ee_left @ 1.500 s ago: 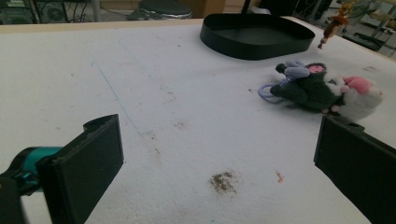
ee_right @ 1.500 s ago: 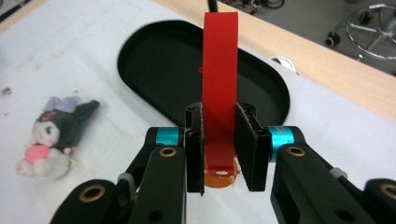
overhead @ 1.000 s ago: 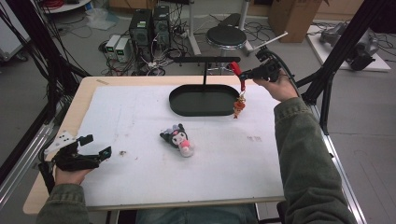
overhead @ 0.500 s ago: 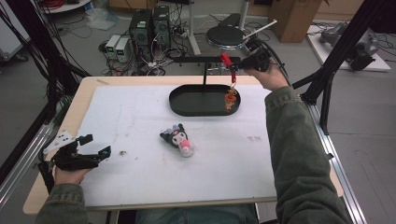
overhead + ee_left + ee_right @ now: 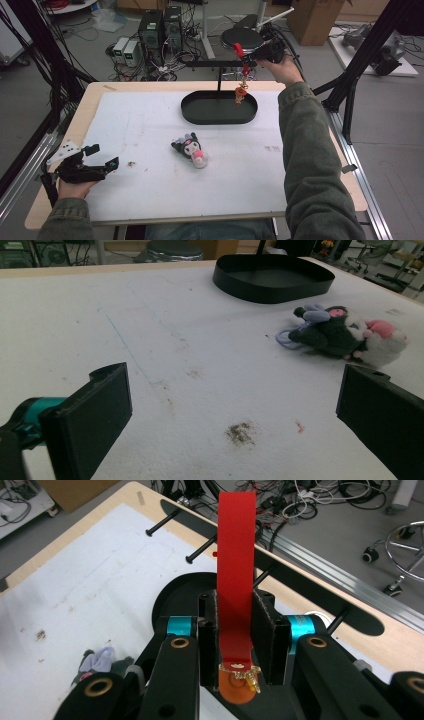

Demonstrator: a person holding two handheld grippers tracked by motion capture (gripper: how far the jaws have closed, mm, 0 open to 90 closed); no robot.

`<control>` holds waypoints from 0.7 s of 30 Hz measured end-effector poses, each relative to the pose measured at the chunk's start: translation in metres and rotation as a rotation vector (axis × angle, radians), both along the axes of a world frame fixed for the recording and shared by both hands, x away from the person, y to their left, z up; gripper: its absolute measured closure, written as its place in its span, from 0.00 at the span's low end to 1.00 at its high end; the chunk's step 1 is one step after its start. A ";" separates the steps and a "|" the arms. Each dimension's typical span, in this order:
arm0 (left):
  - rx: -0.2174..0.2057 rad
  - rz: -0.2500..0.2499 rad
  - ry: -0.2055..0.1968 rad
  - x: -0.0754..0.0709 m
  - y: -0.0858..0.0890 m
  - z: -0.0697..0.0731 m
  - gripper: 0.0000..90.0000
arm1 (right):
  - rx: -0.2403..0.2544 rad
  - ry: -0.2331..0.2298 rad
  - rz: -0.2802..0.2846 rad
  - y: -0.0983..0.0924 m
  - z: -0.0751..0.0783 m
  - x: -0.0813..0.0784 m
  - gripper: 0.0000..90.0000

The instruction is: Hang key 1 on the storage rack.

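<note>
**Red strap going up to the rack**

Since a second ago my right gripper [image 5: 248, 56] has climbed and swung left, from beside the tray up to the rack's bar [image 5: 220, 63]. Its jaws are clenched on the red strap [image 5: 235, 575], the orange charm [image 5: 241, 93] dangling over the far right of the black tray [image 5: 195, 112]. My left gripper [image 5: 100, 159] rests released at the near left. I judge hanging is underway; next, the loop must slip over a peg [image 5: 200, 551]. The plush toy [image 5: 191, 149] waits mid-table.
</note>
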State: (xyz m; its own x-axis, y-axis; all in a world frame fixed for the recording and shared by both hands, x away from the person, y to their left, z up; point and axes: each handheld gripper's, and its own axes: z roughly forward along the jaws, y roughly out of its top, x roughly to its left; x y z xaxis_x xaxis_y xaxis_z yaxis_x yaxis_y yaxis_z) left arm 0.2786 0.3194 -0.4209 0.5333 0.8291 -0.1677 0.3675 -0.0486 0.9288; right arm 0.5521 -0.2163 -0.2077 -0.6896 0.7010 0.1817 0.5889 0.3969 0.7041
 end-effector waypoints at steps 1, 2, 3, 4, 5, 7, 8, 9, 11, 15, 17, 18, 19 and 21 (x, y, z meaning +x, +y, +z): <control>-0.002 0.001 0.001 0.000 0.000 0.000 0.02 | -0.003 -0.006 -0.005 0.001 0.001 0.001 0.83; -0.002 0.001 0.001 0.000 -0.001 0.000 0.02 | 0.002 -0.003 -0.009 0.001 0.001 0.002 0.83; 0.000 0.000 0.001 0.000 -0.001 0.000 0.02 | 0.008 -0.001 -0.009 0.002 0.000 0.004 0.83; -0.001 0.001 0.001 0.000 -0.001 0.000 0.02 | 0.004 0.003 -0.016 0.003 0.000 0.006 0.83; -0.002 0.001 0.000 0.000 0.000 0.000 0.02 | 0.000 0.002 -0.019 0.004 -0.001 0.007 0.83; -0.002 -0.002 0.001 0.000 0.000 0.000 0.02 | 0.006 -0.006 -0.017 0.006 -0.002 0.008 0.83; -0.003 -0.004 0.004 0.001 0.000 0.000 0.02 | 0.013 -0.003 -0.024 0.007 -0.002 0.008 0.83; 0.000 -0.007 0.004 0.001 0.000 -0.001 0.02 | 0.016 -0.008 -0.026 0.008 -0.002 0.009 0.83; -0.001 -0.009 0.006 0.001 -0.001 -0.001 0.02 | 0.028 -0.003 -0.035 0.010 -0.003 0.011 0.83; -0.001 -0.009 0.004 0.002 0.000 -0.001 0.02 | 0.024 -0.012 -0.049 0.018 -0.004 0.015 0.83; -0.004 -0.009 0.005 0.002 0.000 -0.001 0.02 | 0.031 -0.010 -0.058 0.021 -0.005 0.018 0.83; -0.004 -0.010 0.005 0.002 0.000 -0.001 0.02 | 0.039 -0.015 -0.060 0.023 -0.006 0.020 0.83; -0.004 -0.011 0.007 0.002 0.000 -0.001 0.02 | 0.046 -0.012 -0.059 0.024 -0.008 0.021 0.82; -0.002 -0.012 0.008 0.002 0.000 -0.001 0.02 | 0.037 -0.018 -0.066 0.027 -0.011 0.024 0.82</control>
State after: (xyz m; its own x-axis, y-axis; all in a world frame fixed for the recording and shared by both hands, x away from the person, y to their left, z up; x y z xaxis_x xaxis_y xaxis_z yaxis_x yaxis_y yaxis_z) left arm 0.2803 0.3198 -0.4221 0.5419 0.8223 -0.1734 0.3739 -0.0512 0.9260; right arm 0.5757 -0.1893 -0.2184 -0.6458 0.7379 0.1963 0.5997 0.3311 0.7285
